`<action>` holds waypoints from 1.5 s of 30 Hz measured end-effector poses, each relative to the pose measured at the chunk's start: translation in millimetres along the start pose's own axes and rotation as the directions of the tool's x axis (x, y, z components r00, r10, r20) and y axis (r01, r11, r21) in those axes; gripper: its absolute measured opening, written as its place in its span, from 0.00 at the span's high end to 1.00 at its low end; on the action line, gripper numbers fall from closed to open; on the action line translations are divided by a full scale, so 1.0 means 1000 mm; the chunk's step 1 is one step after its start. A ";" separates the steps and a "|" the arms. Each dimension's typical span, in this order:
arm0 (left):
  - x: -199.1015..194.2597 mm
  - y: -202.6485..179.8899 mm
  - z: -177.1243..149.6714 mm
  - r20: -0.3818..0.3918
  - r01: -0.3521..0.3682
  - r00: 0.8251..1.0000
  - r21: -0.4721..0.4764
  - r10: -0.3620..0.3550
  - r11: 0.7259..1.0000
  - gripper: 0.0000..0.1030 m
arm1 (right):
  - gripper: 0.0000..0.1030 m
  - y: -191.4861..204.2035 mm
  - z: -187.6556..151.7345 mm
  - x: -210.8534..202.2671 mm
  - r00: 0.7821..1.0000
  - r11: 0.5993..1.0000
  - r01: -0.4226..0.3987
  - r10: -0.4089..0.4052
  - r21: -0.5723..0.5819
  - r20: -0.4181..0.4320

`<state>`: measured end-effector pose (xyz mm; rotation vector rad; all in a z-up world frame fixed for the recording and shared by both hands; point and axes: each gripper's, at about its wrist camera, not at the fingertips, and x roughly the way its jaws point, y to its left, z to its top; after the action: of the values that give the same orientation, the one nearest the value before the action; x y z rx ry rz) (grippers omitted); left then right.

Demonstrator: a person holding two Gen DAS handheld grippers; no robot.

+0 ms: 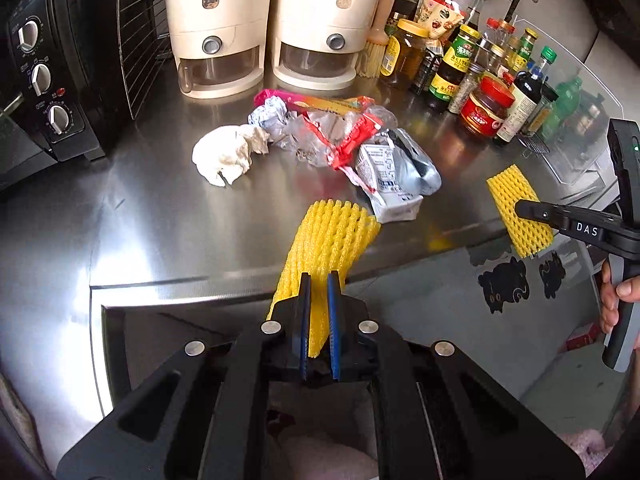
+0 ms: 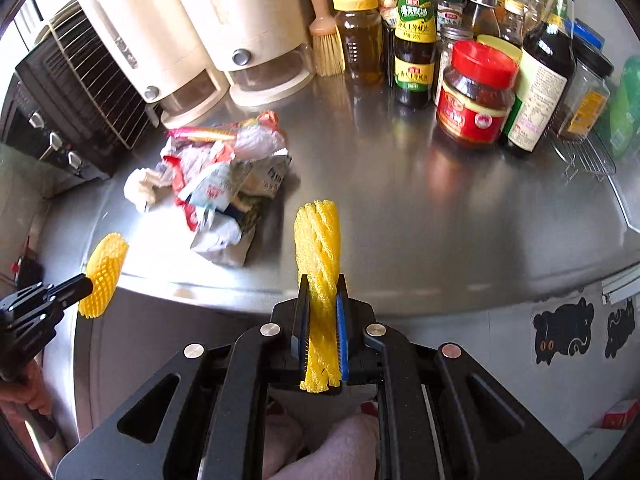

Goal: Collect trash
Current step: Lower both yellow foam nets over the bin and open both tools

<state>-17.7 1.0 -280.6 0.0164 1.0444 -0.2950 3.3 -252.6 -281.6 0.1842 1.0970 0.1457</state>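
Left gripper [image 1: 319, 280]: jaws nearly closed, clamped on a yellow foam net sleeve [image 1: 328, 240]; the blue pads [image 1: 333, 320] press its lower end; the sleeve fans out past the fingertips, over the front edge of the steel counter [image 1: 140, 208]

Right gripper [image 2: 323, 284]: jaws drawn in tight on a second yellow foam net [image 2: 318, 248], which is twisted and stands up between the fingers; its free end rises above the counter edge; from the left wrist view this gripper [image 1: 520, 209] comes in from the right, pinching the net [image 1: 516, 204] about midway

Hand: a hand [image 1: 616, 300] wraps the right gripper's handle at the right edge of the left wrist view

Trash left on counter: a heap lies behind both nets, apart from them; crumpled white tissue [image 1: 228, 154] at its left; clear and red plastic wrappers [image 1: 332, 136] in the middle; a flattened milk carton [image 1: 388, 180] at its near right

Behind the heap: two cream dispensers [image 1: 264, 28] side by side at the back; a black oven [image 1: 52, 72] to their left with a wire rack [image 1: 140, 36] leaning on it

Right of counter: a crowd of sauce bottles and jars [image 1: 480, 68]; a red-lidded jar [image 1: 486, 106] stands nearest the front; a small brush [image 1: 378, 36] leans beside the dispensers

Below counter: black cat stickers [image 1: 504, 284] on the cabinet front
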 end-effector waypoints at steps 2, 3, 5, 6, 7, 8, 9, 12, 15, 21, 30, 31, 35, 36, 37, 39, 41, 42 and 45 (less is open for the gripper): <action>0.001 -0.004 -0.013 -0.016 0.009 1.000 -0.001 -0.009 1.000 0.94 | 0.88 0.002 -0.014 -0.002 1.000 1.000 -0.005 0.006 0.000 -0.013; 0.003 -0.007 -0.021 -0.028 0.016 0.999 -0.004 -0.016 1.000 0.94 | 0.88 0.003 -0.020 -0.001 1.000 1.000 -0.009 0.009 0.000 -0.022; 0.009 -0.011 -0.035 -0.056 0.030 0.998 -0.009 -0.031 1.000 0.94 | 0.88 0.004 -0.036 0.002 0.999 1.000 -0.016 0.016 0.001 -0.051; 0.014 -0.013 -0.043 -0.074 0.037 0.997 -0.010 -0.037 0.999 0.94 | 0.88 0.005 -0.045 0.006 0.997 1.000 -0.018 0.018 0.000 -0.071; 0.019 -0.015 -0.051 -0.092 0.042 0.995 -0.013 -0.043 0.999 0.94 | 0.88 0.005 -0.053 0.011 0.996 1.000 -0.019 0.019 0.001 -0.090; 0.026 -0.016 -0.058 -0.112 0.048 0.993 -0.017 -0.049 0.999 0.94 | 0.88 0.005 -0.060 0.017 0.994 1.000 -0.020 0.020 0.003 -0.110; 0.033 -0.018 -0.065 -0.130 0.051 0.990 -0.020 -0.053 0.998 0.94 | 0.88 0.005 -0.067 0.023 0.991 1.000 -0.022 0.022 0.004 -0.129; 0.058 -0.020 -0.083 -0.177 0.051 0.983 -0.028 -0.056 0.998 0.94 | 0.88 0.006 -0.087 0.044 0.984 1.000 -0.013 0.014 0.008 -0.178; 0.083 -0.019 -0.099 -0.217 0.056 0.974 -0.053 -0.066 0.997 0.94 | 0.88 0.006 -0.105 0.065 0.977 1.000 -0.014 0.017 0.017 -0.214; 0.129 -0.019 -0.119 -0.287 0.051 0.955 -0.089 -0.075 0.995 0.94 | 0.88 0.009 -0.127 0.108 0.960 1.000 -0.026 0.029 0.014 -0.279; 0.198 -0.024 -0.139 -0.363 0.054 0.928 -0.099 -0.087 0.994 0.94 | 0.88 0.012 -0.139 0.174 0.937 0.997 -0.054 0.067 0.046 -0.342; 0.205 -0.025 -0.140 -0.371 0.054 0.925 -0.100 -0.088 0.993 0.94 | 0.88 0.013 -0.140 0.181 0.935 0.997 -0.057 0.072 0.053 -0.348; 0.229 -0.025 -0.145 -0.398 0.054 0.913 -0.102 -0.091 0.993 0.94 | 0.88 0.008 -0.145 0.209 0.918 0.992 -0.065 0.100 0.104 -0.384; 0.234 -0.023 -0.146 -0.405 0.053 0.910 -0.100 -0.090 0.994 0.94 | 0.88 0.006 -0.147 0.216 0.913 0.989 -0.074 0.118 0.125 -0.392; 0.240 -0.022 -0.146 -0.412 0.053 0.907 -0.103 -0.091 0.993 0.94 | 0.88 0.004 -0.148 0.222 0.910 0.987 -0.072 0.123 0.141 -0.396; 0.249 -0.018 -0.149 -0.423 0.054 0.901 -0.113 -0.098 0.992 0.94 | 0.88 0.000 -0.150 0.234 0.907 0.986 -0.059 0.120 0.159 -0.404; 0.257 -0.017 -0.149 -0.438 0.060 0.893 -0.121 -0.107 0.991 0.94 | 0.88 -0.001 -0.151 0.244 0.902 0.984 -0.050 0.117 0.169 -0.416; 0.261 -0.017 -0.150 -0.445 0.062 0.889 -0.122 -0.110 0.991 0.94 | 0.88 0.000 -0.152 0.248 0.899 0.984 -0.047 0.116 0.171 -0.422; 0.274 -0.021 -0.150 -0.465 0.062 0.878 -0.125 -0.114 0.990 0.93 | 0.88 0.002 -0.155 0.256 0.894 0.986 -0.042 0.109 0.160 -0.435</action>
<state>-22.7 -59.7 -588.1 -0.0591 1.5501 -0.3261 -19.9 -185.2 -572.2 0.3381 1.5600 0.1817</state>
